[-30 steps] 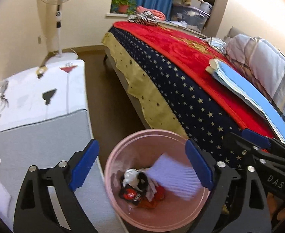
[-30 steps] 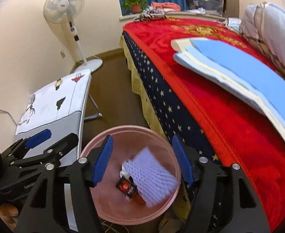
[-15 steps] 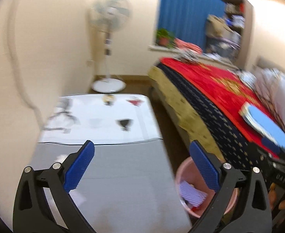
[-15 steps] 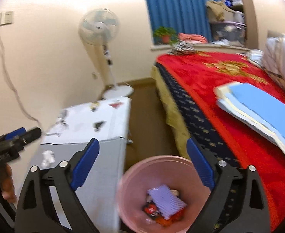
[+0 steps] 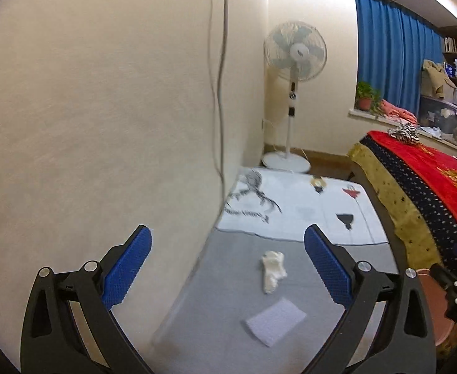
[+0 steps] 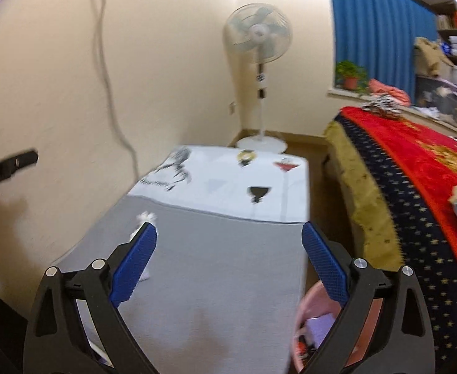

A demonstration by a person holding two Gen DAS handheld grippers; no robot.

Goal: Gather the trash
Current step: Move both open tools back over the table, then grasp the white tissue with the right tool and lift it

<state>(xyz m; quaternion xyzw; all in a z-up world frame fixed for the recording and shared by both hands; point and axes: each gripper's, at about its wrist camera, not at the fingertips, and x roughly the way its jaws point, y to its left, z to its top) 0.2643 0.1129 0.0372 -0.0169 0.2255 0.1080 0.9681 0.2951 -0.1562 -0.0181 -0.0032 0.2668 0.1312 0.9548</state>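
A crumpled white tissue (image 5: 272, 269) lies on the grey table (image 5: 216, 280), and a flat pale foam sheet (image 5: 275, 321) lies nearer to me. My left gripper (image 5: 228, 268) hovers above them, open and empty. My right gripper (image 6: 230, 265) is also open and empty over the grey table (image 6: 228, 249), whose tissue (image 6: 144, 218) peeks out behind its left finger. The pink bin (image 6: 306, 308) stands on the floor at the table's right edge, with a lavender foam net (image 6: 319, 327) and wrappers inside. The bin's rim (image 5: 431, 305) shows at the right of the left wrist view.
A white printed cloth (image 5: 306, 212) covers the table's far end. The wall with a hanging cable (image 5: 220, 93) runs along the left. A standing fan (image 6: 258, 35) is in the corner. The bed with a red cover (image 6: 415, 162) lies to the right, beyond a narrow floor gap.
Both grippers swung left, from over the pink bin to over the grey table. The lavender foam net fell into the bin, and the right jaws spread wider.
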